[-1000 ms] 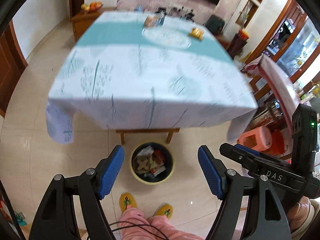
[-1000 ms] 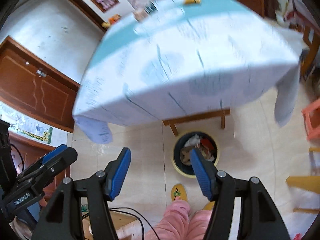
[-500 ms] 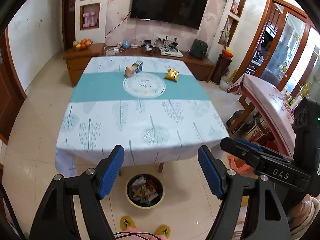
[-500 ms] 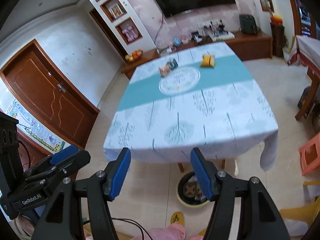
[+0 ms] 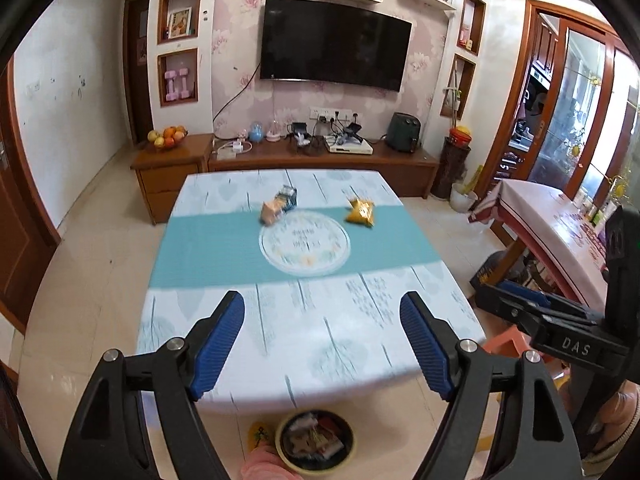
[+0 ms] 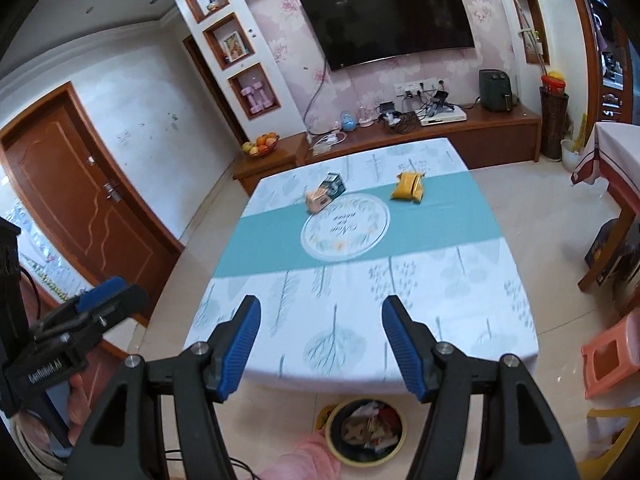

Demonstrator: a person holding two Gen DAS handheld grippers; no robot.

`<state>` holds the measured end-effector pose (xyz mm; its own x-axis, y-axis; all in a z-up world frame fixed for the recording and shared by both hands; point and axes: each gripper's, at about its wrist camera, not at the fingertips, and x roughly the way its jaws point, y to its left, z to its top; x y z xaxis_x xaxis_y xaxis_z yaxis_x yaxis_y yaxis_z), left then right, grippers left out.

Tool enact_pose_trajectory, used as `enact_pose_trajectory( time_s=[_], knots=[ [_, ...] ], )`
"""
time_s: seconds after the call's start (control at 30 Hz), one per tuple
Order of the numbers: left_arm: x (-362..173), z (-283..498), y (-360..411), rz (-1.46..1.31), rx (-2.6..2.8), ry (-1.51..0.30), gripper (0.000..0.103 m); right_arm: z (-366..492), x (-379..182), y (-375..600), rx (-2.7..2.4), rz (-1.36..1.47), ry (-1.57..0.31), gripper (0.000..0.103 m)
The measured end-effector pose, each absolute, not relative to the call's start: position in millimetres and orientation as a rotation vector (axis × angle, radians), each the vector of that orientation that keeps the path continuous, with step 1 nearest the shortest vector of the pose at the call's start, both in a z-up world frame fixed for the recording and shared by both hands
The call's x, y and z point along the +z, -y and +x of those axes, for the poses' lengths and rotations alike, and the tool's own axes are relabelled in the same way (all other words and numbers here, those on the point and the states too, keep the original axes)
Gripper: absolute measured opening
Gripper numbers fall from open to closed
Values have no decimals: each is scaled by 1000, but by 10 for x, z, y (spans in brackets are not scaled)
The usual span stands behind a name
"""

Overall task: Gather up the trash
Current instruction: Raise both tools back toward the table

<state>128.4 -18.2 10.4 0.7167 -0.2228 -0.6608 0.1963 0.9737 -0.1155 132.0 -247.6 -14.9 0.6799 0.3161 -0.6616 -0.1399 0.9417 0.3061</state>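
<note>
Table [image 5: 224, 256], cloth in white with a teal band across the middle and a round mat [image 5: 305, 246] at centre. Trash on it, all at the far half: a yellow packet [image 5: 361, 213] on the band just right of the mat; a tan carton [image 5: 271, 212] at the mat's far-left rim, touching a dark box [image 5: 288, 196] behind it (print on both too blurred to read). Bin [image 5: 316, 442] on the floor below the near table edge, holding crumpled wrappers. Left gripper [image 5: 322, 346]: jaws opening, nothing between the blue pads. Right gripper [image 6: 320, 346]: jaws apart, empty. Both hang over the near edge, well apart from the trash. Orange stool [image 6: 612, 354] at right; TV [image 5: 334, 44] on the far wall.
</note>
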Motion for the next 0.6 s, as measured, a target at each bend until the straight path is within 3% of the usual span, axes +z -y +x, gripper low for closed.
enact_pose_trajectory(
  time_s=[0.33,0.6],
  knots=[
    [-60,3115,-52,8,-340,-828,79,2709,-221,2254,71,298,-820,64],
    [-651,4553,-130,65,-415,-939,80,3781,-646,2164,-74,286,-921,64]
  ],
)
